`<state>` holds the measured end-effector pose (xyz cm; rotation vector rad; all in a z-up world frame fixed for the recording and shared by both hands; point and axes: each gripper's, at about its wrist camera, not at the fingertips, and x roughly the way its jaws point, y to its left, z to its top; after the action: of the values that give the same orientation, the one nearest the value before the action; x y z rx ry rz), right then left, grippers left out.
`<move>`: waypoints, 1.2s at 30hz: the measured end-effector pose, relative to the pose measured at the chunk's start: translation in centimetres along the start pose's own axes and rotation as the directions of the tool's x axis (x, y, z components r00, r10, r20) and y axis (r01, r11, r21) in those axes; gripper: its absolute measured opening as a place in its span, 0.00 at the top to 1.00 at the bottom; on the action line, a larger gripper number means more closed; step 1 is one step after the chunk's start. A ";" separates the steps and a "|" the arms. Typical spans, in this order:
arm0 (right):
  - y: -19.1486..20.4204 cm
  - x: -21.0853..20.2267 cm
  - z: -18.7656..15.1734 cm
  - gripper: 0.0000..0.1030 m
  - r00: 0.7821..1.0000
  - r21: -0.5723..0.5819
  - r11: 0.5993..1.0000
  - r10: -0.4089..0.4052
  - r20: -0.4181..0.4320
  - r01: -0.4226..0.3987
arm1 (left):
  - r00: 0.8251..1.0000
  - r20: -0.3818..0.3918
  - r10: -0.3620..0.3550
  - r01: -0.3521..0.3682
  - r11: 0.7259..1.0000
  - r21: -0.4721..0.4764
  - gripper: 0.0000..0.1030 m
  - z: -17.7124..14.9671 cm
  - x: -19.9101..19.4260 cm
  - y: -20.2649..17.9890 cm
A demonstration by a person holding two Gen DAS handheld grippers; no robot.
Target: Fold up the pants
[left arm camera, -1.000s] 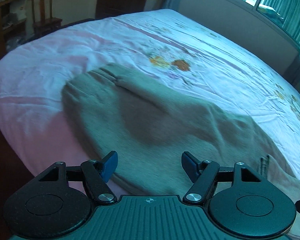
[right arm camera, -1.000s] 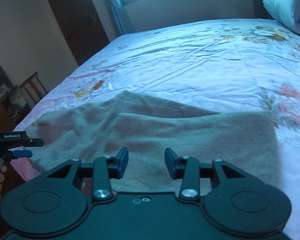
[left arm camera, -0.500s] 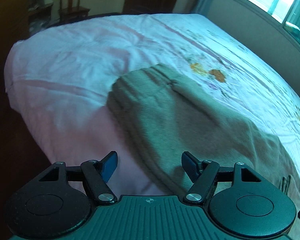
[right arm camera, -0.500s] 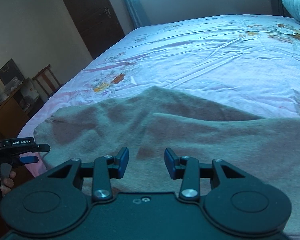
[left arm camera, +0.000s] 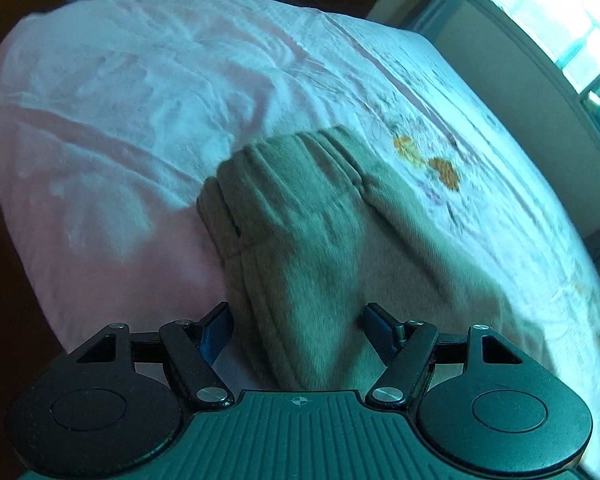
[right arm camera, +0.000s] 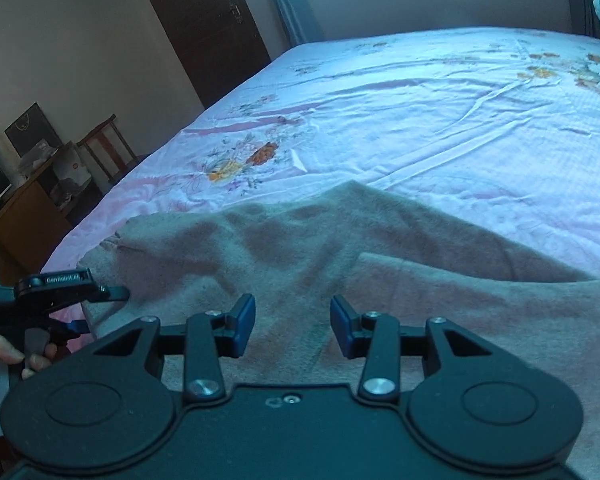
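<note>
Floral bedsheet (right arm camera: 440,92), grey-brown pants (right arm camera: 340,248) lying along the bed's near edge. Left tool (left arm camera: 298,326) gapes at the waistband (left arm camera: 284,160); right tool (right arm camera: 292,322) half-open, both empty. Waistband layers look blurred, so a shallow pinch might snag only one.

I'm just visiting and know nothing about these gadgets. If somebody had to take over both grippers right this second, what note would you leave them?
Left gripper: open, empty, poised over the gathered waistband end of the pants, near the bed's edge.
Right gripper: open, empty, above the middle of the pants; neither gripper's pads press on the cloth.
Pants: grey-brown, lying along the near side of the bed on the pink flowered sheet, one layer lapped over another, a bit rumpled.
Done: pants laid out on the bed; how far the folding has got is unclear.
Left: grip the cloth, probably at the waistband first, fold it over and smooth it.
</note>
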<state>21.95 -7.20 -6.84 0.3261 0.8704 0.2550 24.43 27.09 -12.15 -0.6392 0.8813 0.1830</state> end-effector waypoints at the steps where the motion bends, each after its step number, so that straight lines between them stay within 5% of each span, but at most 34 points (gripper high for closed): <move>1: 0.0 0.3 0.0 0.67 1.000 0.004 1.000 0.002 -0.005 -0.002 | 1.000 0.005 -0.013 0.013 1.000 -0.022 0.31 0.2 0.1 0.3; 8: 0.7 1.4 0.2 0.66 0.999 -0.001 1.000 0.019 -0.027 -0.020 | 1.000 0.015 -0.016 0.017 0.998 -0.052 0.31 1.2 1.3 0.2; 9: 0.8 1.5 0.2 0.66 0.999 -0.007 1.000 0.019 -0.029 -0.019 | 1.000 0.025 -0.012 0.013 0.999 -0.037 0.36 1.1 1.2 0.0; 11: 1.1 1.8 0.1 0.67 0.999 -0.019 1.000 0.017 -0.035 -0.017 | 0.999 0.042 -0.016 0.017 1.000 -0.008 0.60 0.8 0.9 -0.2; 15: 1.3 1.9 0.0 0.67 0.999 -0.033 0.999 0.006 -0.038 -0.007 | 0.997 0.056 -0.050 0.050 0.999 0.004 0.74 0.8 0.3 -0.2; 20: 1.3 1.1 -0.1 0.69 1.000 -0.049 0.999 -0.024 -0.011 0.023 | 0.996 0.075 -0.043 0.040 0.998 0.042 0.76 0.4 0.0 -0.5; 26: 2.6 1.2 -1.0 0.89 0.999 -0.069 0.997 0.033 -0.044 -0.035 | 0.998 0.050 -0.048 0.048 0.999 0.005 0.55 0.2 1.0 -0.2; 29: 3.3 1.5 -2.0 0.91 0.997 -0.063 0.998 0.010 -0.070 -0.014 | 0.997 0.046 -0.056 0.057 0.998 -0.025 0.55 0.2 1.2 -0.2; 34: 3.6 -2.4 -3.1 0.91 0.998 -0.138 0.988 -0.065 0.023 0.067 | 0.996 0.052 -0.069 0.071 0.997 -0.028 0.71 -0.1 1.1 0.0; 36: 2.9 -2.0 -3.6 0.91 0.995 -0.135 0.986 -0.104 -0.006 0.102 | 0.995 0.060 -0.078 0.080 0.996 -0.031 0.78 -0.2 1.0 -0.1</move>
<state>17.68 -4.63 -6.47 0.1531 0.8758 0.2188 24.93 26.84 -12.95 -0.6952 0.7965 0.1447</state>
